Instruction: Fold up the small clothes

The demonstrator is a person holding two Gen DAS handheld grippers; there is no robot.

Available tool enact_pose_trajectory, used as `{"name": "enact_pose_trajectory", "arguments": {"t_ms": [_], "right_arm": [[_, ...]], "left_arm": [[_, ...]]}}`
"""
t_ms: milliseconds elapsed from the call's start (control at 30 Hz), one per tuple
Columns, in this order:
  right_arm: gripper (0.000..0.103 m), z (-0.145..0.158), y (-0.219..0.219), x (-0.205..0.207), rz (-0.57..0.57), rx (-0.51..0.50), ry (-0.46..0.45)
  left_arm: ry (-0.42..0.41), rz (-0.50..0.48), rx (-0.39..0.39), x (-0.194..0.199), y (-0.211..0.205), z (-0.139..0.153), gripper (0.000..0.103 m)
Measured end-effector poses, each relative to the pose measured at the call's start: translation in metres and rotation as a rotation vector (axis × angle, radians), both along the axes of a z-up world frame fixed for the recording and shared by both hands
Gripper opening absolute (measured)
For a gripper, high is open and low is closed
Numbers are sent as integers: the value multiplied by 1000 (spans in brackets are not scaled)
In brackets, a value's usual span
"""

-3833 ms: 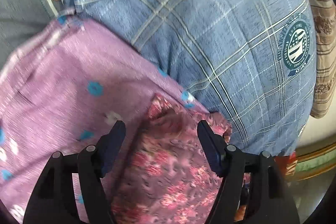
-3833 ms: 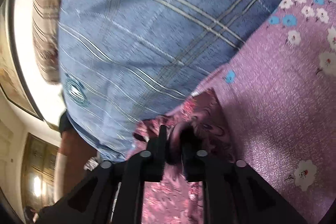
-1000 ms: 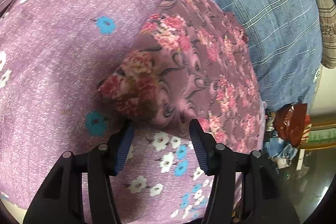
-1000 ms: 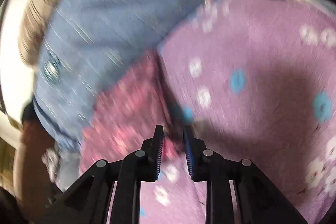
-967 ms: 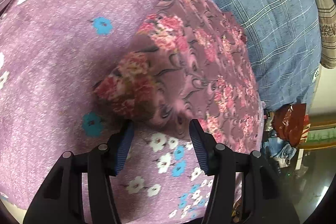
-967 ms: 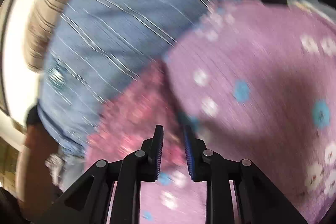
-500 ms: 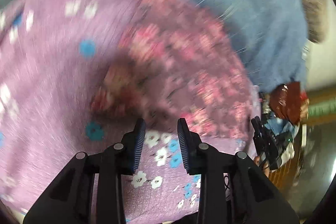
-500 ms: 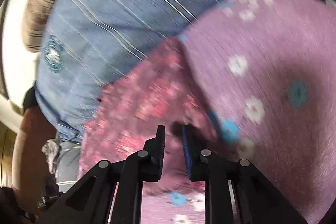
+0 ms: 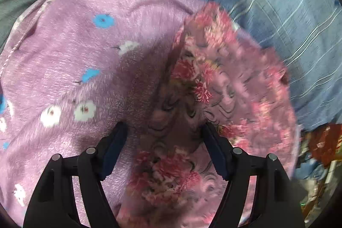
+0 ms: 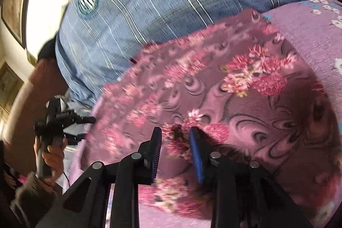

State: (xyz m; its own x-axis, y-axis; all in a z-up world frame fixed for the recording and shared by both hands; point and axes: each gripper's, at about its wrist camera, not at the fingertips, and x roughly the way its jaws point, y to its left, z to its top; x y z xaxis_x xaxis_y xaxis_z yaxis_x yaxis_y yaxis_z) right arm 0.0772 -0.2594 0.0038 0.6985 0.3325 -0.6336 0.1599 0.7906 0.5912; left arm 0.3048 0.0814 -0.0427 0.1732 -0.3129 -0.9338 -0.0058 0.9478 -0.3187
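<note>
**Mid-fold on the rose-print cloth, one gripper free and one at the fabric**

The step in hand looks like a fold of the small rose-print cloth (image 9: 224, 87), a mauve piece with pink flowers that lies on a lilac flowered sheet (image 9: 85, 52). It seems partly folded, with a raised crease running up ahead of the jaws in the left wrist view.

The left gripper (image 9: 164, 131) has its jaws spread wide, holding nothing. The cloth's darker, doubled part lies between and just ahead of them, and its left edge falls closer to the left jaw than to the right.

The right gripper (image 10: 175, 136) has its jaws drawn partly together with a gap between. A bunched bit of the cloth (image 10: 245, 99) sits in that gap. Whether the pads truly bite it I cannot tell, as the frame is blurred there.

The rest of the cloth spreads ahead and to the right of the right jaws. A blue checked blanket (image 10: 160, 3) lies beyond it.

The next move likely calls for the left jaws to close on the near edge, so both grippers can carry it over evenly.
</note>
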Motion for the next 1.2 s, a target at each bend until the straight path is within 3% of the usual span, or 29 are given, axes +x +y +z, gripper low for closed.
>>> {"name": "enact_pose_trajectory", "arguments": {"t_ms": [33,67,100,133,167,233,300,433,567,767,933,1067,1100,1200], "right_arm": [[24,-4,-3,-2,3,12,-21],[24,-6,-3,-2,5,23,-32],[24,-5,-4,-3,7,30,-31],[24,-5,-4,-2,6,35,-30],[25,-5,-4,-3,8,33,-34],[27,-4,-5,-6,11,24,-44],[27,-3,-5,-6,8,21,-47],[28,0,-5,-8,-10,23,-51],[36,9,-6,-16,-28,5,-57],[42,31,-14,-27,-68,-40,-98],[43,29,-24,-30,-110,-54,-36],[41,19,-39,-32,-125,20,1],[41,18,-43,-33,-127,45,5],[41,15,-52,-35,-134,106,8]], "left_arm": [[-42,-26,36,-5,-7,4,73],[-56,-55,50,-8,-13,4,66],[-68,-86,44,-14,-19,4,54],[-81,-107,41,-18,-22,7,30],[-109,-127,64,-23,-26,12,16],[-163,-171,117,-33,-33,22,11],[-201,-188,143,-43,-40,35,10],[-245,-201,118,-61,-50,65,9],[-313,-256,108,-84,-70,96,9],[-357,-362,88,-83,-146,123,9],[-261,-443,102,-91,-207,90,12],[-109,-478,118,-93,-240,59,23],[-55,-480,97,-92,-246,54,24],[49,-474,27,-91,-249,59,40]]}}
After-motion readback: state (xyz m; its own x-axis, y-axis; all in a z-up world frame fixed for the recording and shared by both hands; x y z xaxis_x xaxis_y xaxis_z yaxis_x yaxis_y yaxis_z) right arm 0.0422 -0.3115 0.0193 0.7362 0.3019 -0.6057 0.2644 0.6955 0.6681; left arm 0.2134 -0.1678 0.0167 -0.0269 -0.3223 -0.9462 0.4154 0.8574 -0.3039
